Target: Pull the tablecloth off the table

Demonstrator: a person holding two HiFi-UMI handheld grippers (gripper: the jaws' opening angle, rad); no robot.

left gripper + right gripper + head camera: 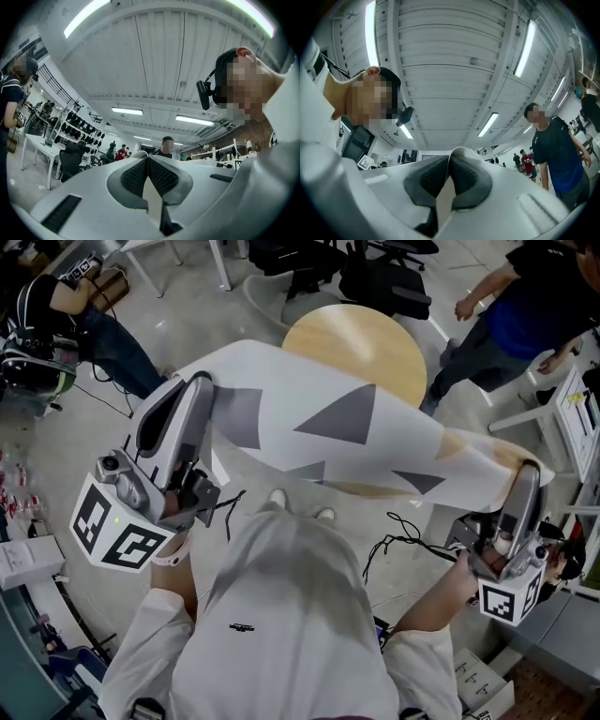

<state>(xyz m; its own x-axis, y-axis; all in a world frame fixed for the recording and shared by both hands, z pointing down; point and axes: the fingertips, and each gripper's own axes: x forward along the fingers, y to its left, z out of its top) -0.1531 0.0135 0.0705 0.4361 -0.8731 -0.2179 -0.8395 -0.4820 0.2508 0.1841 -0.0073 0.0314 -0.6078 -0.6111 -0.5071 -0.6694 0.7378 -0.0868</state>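
A white tablecloth [309, 427] with grey triangles hangs stretched in the air between my two grippers, above the near half of a round wooden table [375, 343]. The table's far half shows bare. My left gripper [200, 381] is shut on the cloth's left corner, and my right gripper [531, 468] is shut on its right corner. In the left gripper view the jaws [147, 157] point up toward the ceiling with a thin fold of cloth [151, 201] pinched between the pads. The right gripper view shows the same: the jaws [450, 157] are closed on a strip of cloth [445, 199].
One person [525, 306] stands just beyond the table at the upper right, and another person [75, 306] is at the upper left. Black office chairs [375, 277] stand behind the table. White boxes [28, 559] lie on the floor at the left.
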